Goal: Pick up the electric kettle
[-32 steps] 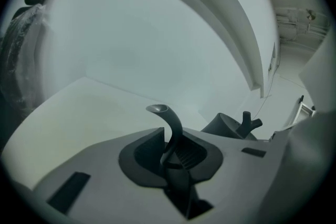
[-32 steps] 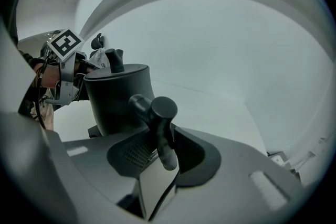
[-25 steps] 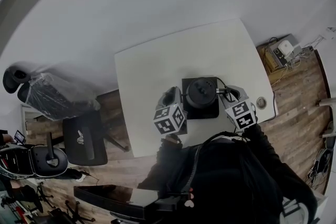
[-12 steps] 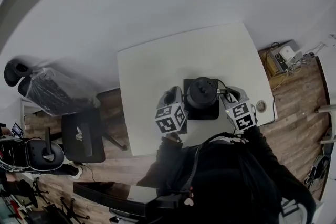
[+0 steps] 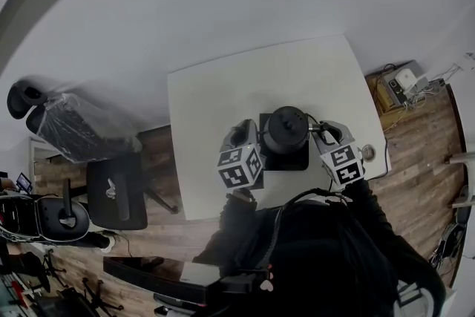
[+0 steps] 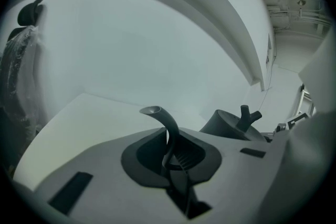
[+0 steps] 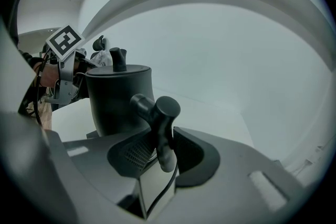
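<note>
Counting one electric kettle, one black square base, one small round disc sitting by the desk's right edge.

Dim, grey, flat light; strong fisheye bending; dark vignette corners.

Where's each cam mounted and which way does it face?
Left gripper view: on left tongs, facing across the table; they have just been closing, on the spout of the kettle.
Right gripper view: on right tongs, clamped on the handle, facing the kettle; left hand shows.
Head view: head-mounted, steeply down; sleeves, both tongs.
Shared: kettle in all.
</note>
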The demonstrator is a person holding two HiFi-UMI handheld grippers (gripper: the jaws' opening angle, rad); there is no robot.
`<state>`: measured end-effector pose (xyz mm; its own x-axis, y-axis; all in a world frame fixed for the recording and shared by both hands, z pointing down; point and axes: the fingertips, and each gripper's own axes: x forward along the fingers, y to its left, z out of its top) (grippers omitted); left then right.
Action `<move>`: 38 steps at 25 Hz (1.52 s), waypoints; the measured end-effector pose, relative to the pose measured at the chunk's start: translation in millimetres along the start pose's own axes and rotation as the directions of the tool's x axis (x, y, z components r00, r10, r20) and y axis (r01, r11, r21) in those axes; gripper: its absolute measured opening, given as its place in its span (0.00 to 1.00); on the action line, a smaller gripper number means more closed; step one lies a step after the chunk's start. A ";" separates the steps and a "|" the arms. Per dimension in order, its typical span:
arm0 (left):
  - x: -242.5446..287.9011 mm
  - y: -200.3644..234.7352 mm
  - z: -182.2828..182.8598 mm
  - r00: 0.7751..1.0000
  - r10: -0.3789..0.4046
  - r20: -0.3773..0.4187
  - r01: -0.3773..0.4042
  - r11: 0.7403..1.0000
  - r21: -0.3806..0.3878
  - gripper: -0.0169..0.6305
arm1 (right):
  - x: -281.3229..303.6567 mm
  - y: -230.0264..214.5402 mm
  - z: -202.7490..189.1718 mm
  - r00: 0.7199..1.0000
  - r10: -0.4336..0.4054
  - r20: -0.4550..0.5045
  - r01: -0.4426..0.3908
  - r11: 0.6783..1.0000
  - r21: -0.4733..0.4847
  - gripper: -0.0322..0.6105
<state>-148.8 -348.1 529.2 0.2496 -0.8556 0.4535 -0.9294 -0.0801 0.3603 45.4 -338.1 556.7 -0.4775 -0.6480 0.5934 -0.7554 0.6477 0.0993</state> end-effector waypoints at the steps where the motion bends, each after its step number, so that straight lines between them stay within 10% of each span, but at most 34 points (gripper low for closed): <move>1: -1.3 -1.5 3.0 1.000 -0.003 0.004 0.003 1.000 0.007 0.06 | -1.4 -0.6 2.6 1.000 -0.001 0.003 0.001 1.000 -0.002 0.21; 38: -61.1 -43.0 100.9 0.975 -0.121 0.186 0.102 0.989 0.106 0.06 | -64.9 -14.5 108.4 0.979 -0.085 0.186 0.101 0.991 -0.082 0.21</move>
<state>-151.5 -343.9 403.7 0.3050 -0.9196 0.2475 -0.9226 -0.2209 0.3163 38.7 -348.9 430.2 -0.4867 -0.7637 0.4241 -0.7609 0.6091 0.2238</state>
